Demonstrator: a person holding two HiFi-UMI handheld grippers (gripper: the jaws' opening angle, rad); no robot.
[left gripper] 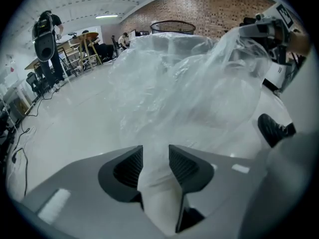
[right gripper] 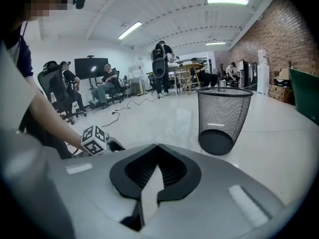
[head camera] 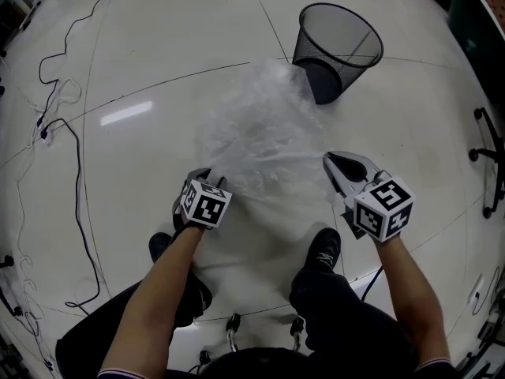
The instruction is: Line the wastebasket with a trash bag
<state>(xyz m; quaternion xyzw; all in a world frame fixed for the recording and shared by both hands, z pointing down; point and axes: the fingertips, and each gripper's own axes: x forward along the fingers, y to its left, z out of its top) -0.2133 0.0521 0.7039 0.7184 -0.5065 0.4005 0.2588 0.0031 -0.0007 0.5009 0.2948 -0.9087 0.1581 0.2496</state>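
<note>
A clear trash bag billows above the glossy floor between my two grippers. My left gripper holds its jaws apart; bunched film of the trash bag runs loosely through the gap of the left gripper. My right gripper is shut on the bag's far edge, and in the left gripper view the film rises to the right gripper. In its own view the right gripper has its tips together. The black mesh wastebasket stands upright beyond the bag, empty, ahead of the right gripper.
Cables trail over the floor at the left. A chair base stands at the right edge. The person's shoes are just below the bag. Seated and standing people and desks fill the far room.
</note>
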